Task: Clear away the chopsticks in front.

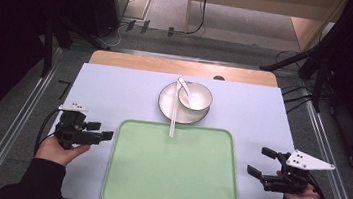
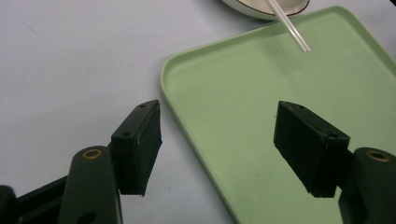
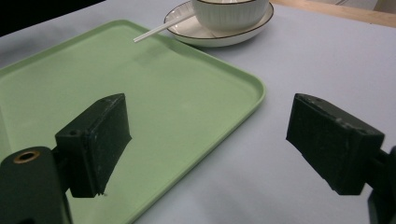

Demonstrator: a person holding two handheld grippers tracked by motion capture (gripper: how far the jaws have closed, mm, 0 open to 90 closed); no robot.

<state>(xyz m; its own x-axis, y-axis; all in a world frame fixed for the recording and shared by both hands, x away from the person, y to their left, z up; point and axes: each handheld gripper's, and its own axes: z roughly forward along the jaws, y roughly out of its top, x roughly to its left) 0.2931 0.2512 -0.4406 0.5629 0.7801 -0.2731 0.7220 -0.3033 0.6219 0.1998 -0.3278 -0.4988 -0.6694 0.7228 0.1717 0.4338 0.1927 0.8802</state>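
My left gripper (image 1: pixel 100 134) and right gripper (image 1: pixel 258 161) hover wide open and empty at either side of the green tray (image 1: pixel 124 184) on the worktop (image 1: pixel 115 87). Beyond the tray sits a bowl (image 1: pixel 199 96) on a saucer (image 1: pixel 166 101), a white straw (image 1: pixel 173 119) reaching out over the tray's far edge.

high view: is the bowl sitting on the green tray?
No, the bowl sits on a white plate on the table beyond the empty green tray; a straw's tip reaches over the tray's far edge.
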